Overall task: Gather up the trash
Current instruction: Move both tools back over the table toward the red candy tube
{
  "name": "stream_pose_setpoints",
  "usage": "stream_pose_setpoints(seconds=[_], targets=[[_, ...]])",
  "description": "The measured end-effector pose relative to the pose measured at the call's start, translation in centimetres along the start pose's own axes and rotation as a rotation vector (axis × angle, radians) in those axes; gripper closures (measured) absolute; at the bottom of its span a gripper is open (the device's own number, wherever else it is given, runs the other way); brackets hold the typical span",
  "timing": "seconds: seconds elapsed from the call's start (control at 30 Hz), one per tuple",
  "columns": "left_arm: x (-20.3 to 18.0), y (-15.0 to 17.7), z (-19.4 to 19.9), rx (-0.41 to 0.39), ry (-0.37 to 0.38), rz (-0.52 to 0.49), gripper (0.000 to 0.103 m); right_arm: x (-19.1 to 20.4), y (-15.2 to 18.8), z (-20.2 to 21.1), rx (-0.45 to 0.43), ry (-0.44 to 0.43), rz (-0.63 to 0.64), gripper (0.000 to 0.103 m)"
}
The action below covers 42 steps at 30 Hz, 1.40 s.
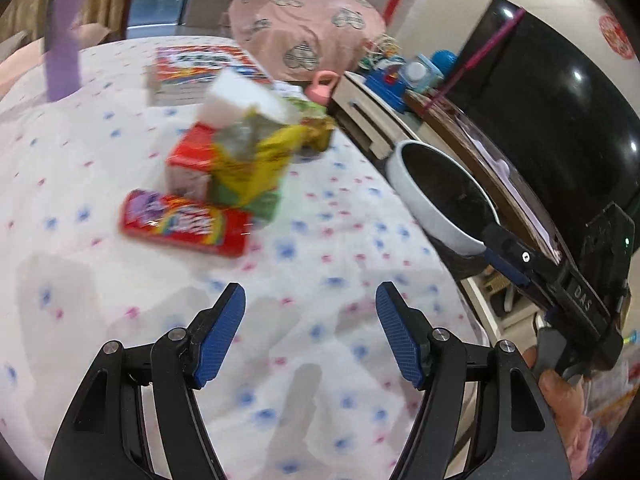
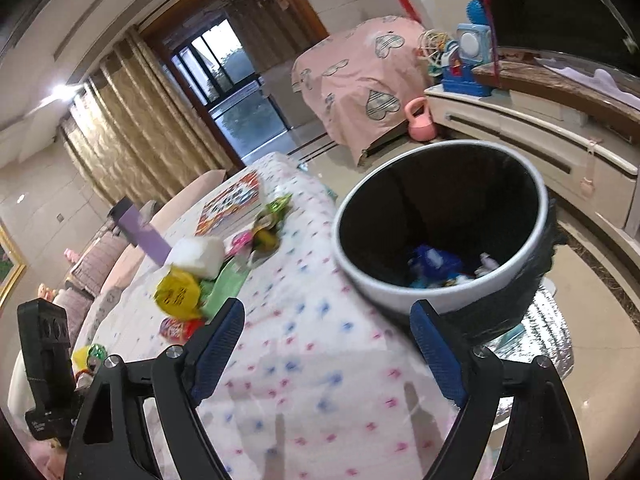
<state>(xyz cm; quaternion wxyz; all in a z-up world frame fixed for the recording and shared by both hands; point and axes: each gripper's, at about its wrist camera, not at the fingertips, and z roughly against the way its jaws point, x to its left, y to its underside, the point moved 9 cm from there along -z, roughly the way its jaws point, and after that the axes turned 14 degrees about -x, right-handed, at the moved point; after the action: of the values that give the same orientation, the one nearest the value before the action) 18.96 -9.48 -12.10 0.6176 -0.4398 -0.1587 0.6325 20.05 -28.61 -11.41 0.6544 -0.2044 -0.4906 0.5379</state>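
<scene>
**Collecting trash: both tongs empty beside the bin**

While the bin (image 2: 440, 224) stands just off the right edge of the tabletop (image 2: 320, 360), its rim at cloth height, wrappers can be carried a short way and dropped in; blue and white scraps already lie at its bottom. The right tongs (image 2: 328, 344) hang over the tabletop's near right corner, just beside the bin's rim, with blue pads spread wide and nothing between them, a pose that reads as a release completed at the bin. The left tongs (image 1: 310, 336) point down over the bare patterned cloth, jaws parted and empty, aimed toward the remaining trash farther in. That trash sits in a loose heap near the tabletop's middle: a flat red candy packet (image 1: 186, 222) nearest, a yellow-green crumpled bag (image 1: 256, 160) behind it, a small red-and-white carton (image 1: 190, 164) to its left, and a white block (image 1: 240, 98) at the back. A purple cup (image 1: 62, 68) and a colourful flat box (image 1: 200, 66) stand farther off, probably not trash. Judged from this layout, the left tongs are best placed for the red packet next.
</scene>
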Motion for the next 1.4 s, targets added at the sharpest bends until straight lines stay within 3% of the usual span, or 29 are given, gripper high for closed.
stream_pose_setpoints(seconds=[0.33,0.57,0.67,0.83,0.97,1.1,1.27,1.3,1.37,1.4], targets=[[5.5,-0.2,0.1,-0.015,-0.117,0.066,0.034,3.9,2.2,-1.1,0.050,-0.054,0.043,0.017],[5.8,-1.1,-2.7,0.008,-0.148,0.045,0.026,4.9,2.4,-1.9,0.059,-0.062,0.046,0.017],[6.6,-0.8,-3.6,0.028,-0.200,0.027,0.026,5.4,2.4,-2.4,0.063,-0.067,0.046,0.017],[9.5,-1.0,-2.0,0.014,-0.257,0.018,0.026,7.0,2.4,-3.2,0.077,-0.096,0.057,0.017],[13.5,-0.8,0.4,-0.003,-0.304,0.068,0.026,9.2,2.7,-4.3,0.089,-0.146,0.080,0.017],[14.5,-0.9,1.6,-0.009,-0.275,0.129,0.026,12.3,3.3,-6.1,0.112,-0.206,0.098,0.017],[12.8,-1.3,1.3,-0.013,-0.231,0.097,0.026,14.8,3.0,-8.8,0.109,-0.235,0.111,0.021],[12.4,-1.5,1.0,-0.015,-0.216,0.085,0.026,15.0,3.0,-9.4,0.114,-0.235,0.118,0.023],[11.7,-2.2,0.6,-0.027,-0.193,0.052,0.026,15.0,3.4,-10.6,0.138,-0.222,0.143,0.040],[11.5,-2.5,0.3,-0.034,-0.182,0.035,0.025,14.7,3.7,-11.1,0.162,-0.220,0.144,0.064]])
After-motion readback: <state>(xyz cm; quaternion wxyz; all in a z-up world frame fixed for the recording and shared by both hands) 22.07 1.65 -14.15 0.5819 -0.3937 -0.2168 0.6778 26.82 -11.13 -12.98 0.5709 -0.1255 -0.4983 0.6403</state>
